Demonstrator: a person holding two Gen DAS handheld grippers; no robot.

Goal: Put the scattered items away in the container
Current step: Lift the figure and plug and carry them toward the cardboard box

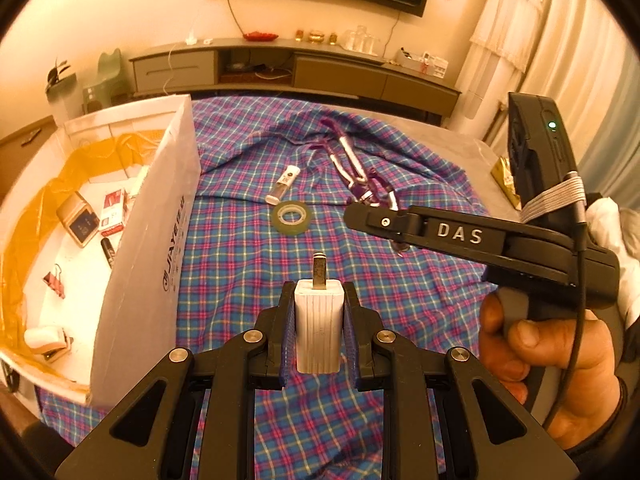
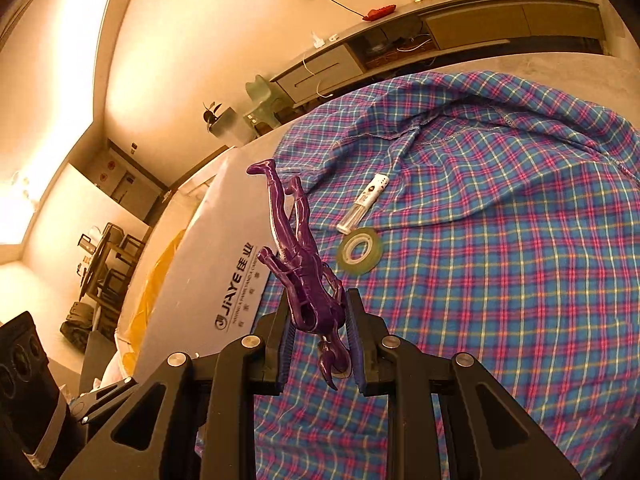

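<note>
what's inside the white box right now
Inside the white box: a gold case, a red packet, a black marker, a pink binder clip and a stapler. Its near wall hides the rest.

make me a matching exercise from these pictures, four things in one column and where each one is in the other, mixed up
Things:
1. white charger
2. purple figure
3. tape roll
4. pink binder clip

Places:
A. lying on the plaid cloth
B. inside the white box
C. clamped in the left gripper
D. clamped in the right gripper

Pairs: 1-C, 2-D, 3-A, 4-B
</note>
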